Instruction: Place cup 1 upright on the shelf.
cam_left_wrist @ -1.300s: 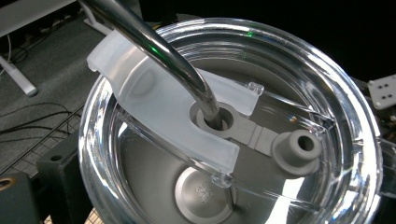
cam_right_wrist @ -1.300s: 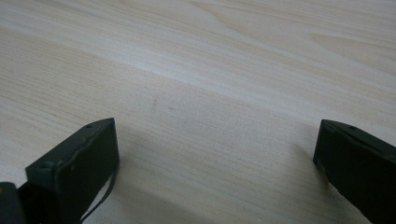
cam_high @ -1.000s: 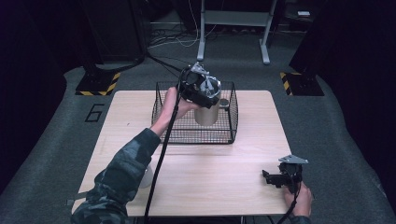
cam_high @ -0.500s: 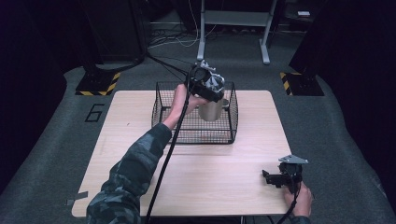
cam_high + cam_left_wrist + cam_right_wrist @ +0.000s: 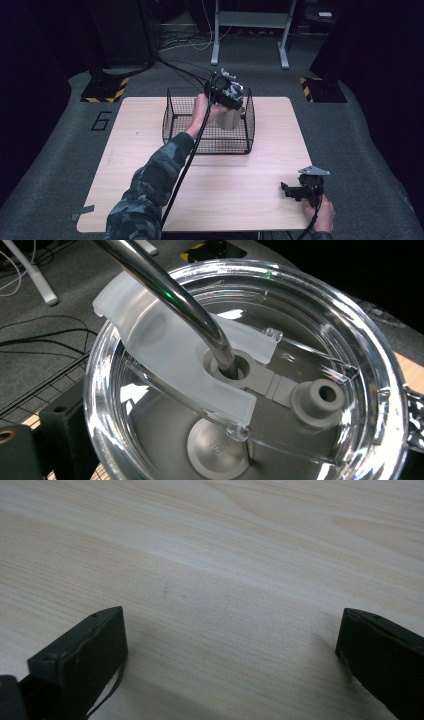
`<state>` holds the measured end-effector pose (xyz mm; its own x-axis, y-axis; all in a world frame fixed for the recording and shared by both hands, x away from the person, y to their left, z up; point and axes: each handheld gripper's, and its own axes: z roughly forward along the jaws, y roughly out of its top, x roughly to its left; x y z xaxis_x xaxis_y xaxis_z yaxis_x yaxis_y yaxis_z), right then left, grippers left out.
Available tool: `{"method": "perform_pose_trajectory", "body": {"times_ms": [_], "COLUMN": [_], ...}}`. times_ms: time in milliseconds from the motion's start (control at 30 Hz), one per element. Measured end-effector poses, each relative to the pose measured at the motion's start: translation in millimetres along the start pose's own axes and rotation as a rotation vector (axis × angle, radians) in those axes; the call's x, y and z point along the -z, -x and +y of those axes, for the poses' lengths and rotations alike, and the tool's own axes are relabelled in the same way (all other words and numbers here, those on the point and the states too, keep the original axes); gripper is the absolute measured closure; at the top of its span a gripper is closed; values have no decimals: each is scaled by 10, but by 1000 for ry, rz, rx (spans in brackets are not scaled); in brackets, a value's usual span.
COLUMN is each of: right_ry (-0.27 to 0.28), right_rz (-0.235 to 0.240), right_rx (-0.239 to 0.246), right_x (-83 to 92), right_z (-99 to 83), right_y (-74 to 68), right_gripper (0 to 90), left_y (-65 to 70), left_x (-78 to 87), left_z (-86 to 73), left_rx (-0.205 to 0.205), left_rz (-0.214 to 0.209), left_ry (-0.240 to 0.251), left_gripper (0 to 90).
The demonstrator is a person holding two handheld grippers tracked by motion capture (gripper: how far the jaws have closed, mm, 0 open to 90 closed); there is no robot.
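The left gripper (image 5: 227, 92), clamped on the tumbler (image 5: 231, 117), had carried it farther back over the wire basket (image 5: 172, 131), nearing placement, while the right gripper (image 5: 300, 190) rested open.

Your tumbler (image 5: 231, 118) wears a clear, glossy plastic lid (image 5: 240, 375) with a frosted, matt slider across it, and the straw (image 5: 172, 295) through the lid is polished metal (it mirrors the lights). The basket (image 5: 172, 117) is thin black wire. Under your right gripper (image 5: 230, 650), matt black, the table (image 5: 225, 555) is pale smooth woodgrain.
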<state>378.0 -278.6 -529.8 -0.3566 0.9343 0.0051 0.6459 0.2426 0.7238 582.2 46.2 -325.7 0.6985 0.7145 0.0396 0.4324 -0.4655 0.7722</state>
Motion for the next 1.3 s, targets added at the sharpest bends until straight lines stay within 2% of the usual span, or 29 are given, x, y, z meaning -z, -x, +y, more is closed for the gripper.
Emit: {"method": "perform_pose_trajectory", "body": {"times_ms": [500,733,900,1233,1300], "right_ry": [-3,-2,-3,2,2], "right_rz": [0,0,1,-1,-1], "right_rx": [-4,-5,-6,-1,-1], "right_x": [0,2,1,-2,-3], "right_z": [0,-1,-1,-1,-1], "right_y": [-4,-4,-5,-1,-1], "right_gripper": [0,0,0,0,0], "left_y": [-42,-70,-43,-41,-44], "left_x": [-349,-496,-565,-672,-682], "left_z": [-172,-240,-258,-337,-355], "left_rx": [57,99,95,114,104], "left_rz": [6,15,21,19,17], "left_ry": [-54,-50,-67,-62,-57], "left_gripper": [37,37,37,36,36]}}
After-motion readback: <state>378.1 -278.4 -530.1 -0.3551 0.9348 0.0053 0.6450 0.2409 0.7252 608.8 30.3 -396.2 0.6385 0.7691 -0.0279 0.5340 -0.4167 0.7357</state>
